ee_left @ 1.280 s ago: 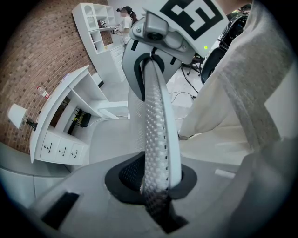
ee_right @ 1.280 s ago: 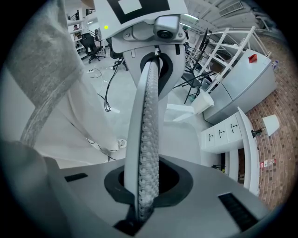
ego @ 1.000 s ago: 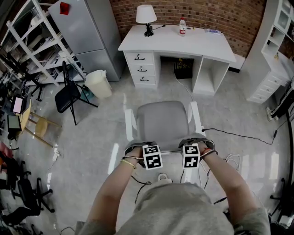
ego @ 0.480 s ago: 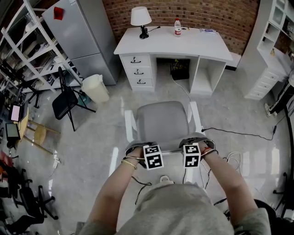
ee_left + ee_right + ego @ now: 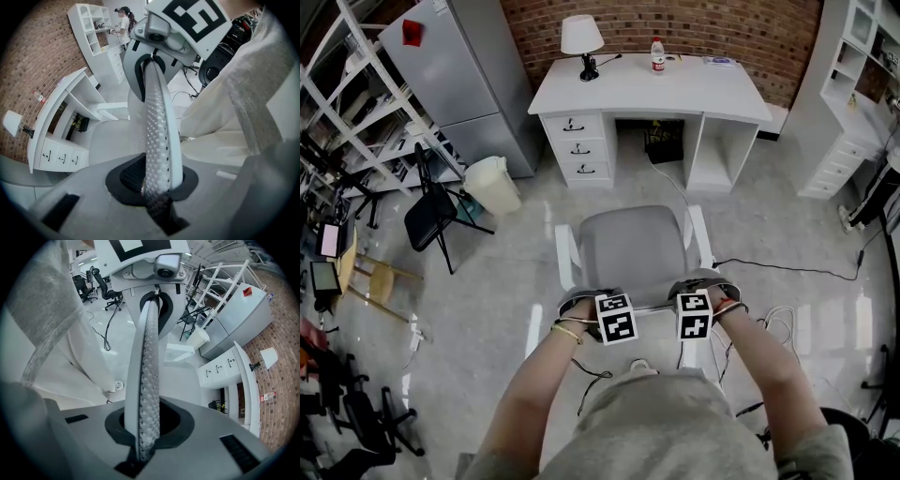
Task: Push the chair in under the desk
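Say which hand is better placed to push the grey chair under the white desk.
Neither: left gripper and right gripper both clamp the backrest top of the grey mesh chair, evenly either side, facing the white desk.

Brick wall [image 5: 722, 23], glossy pale floor [image 5: 487, 300]

**Chair stands well clear of the desk**

The chair [image 5: 633, 246] sits upright at the centre of the head view, with a grey seat, a white frame and white armrests. Its seat faces the desk [image 5: 649, 91]. Its perforated mesh backrest [image 5: 157, 136], rimmed in white, shows edge-on just below the seat. The white desk spans the upper middle of the frame. It has three drawers on its left, an open kneehole in the middle and an open compartment on the right. A stretch of floor [image 5: 534, 220] separates the two.
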